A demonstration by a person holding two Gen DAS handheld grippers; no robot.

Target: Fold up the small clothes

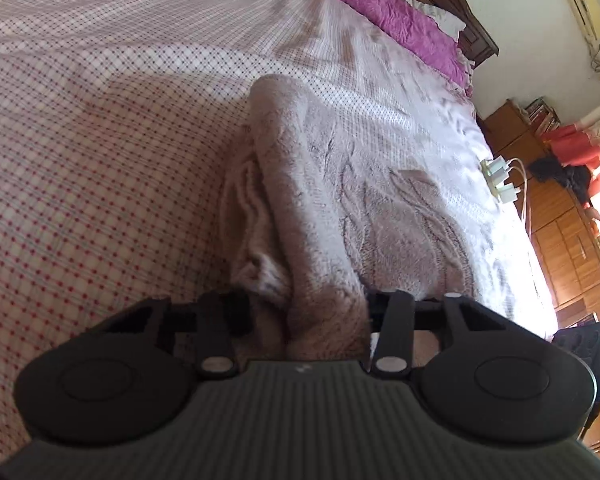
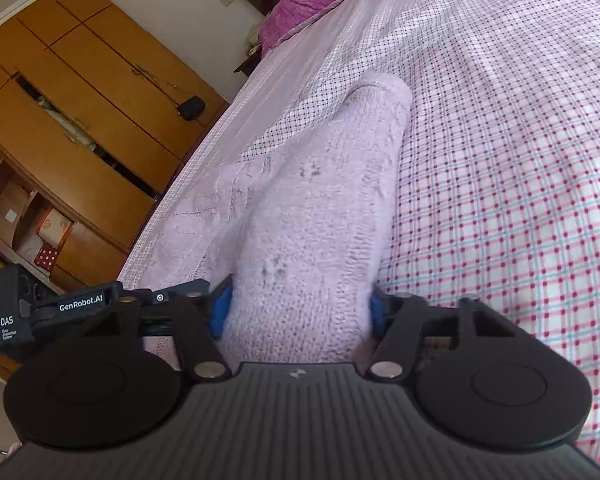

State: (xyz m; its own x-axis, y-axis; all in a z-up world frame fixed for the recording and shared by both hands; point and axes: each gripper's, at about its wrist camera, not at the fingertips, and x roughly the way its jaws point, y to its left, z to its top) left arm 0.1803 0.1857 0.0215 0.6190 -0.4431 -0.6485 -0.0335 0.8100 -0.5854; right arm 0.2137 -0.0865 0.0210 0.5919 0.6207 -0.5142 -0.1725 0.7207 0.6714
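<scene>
Pale pink knit garment (image 2: pixel 320 208), fuzzy, bunched lengthwise betw both tongs.

I note a fuzzy, rough-knit pale pink garment (image 2: pixel 312 216) on the bed's (image 1: pixel 79 152) smooth checked cotton sheet. Gripper housings read matt black plastic. Upper left of the right view: glossy wooden wardrobe (image 2: pixel 79 92).

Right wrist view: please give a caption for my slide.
Right hand-held gripper clamps a pale pink knitted garment over a checked bedsheet, wooden wardrobe behind.
</scene>
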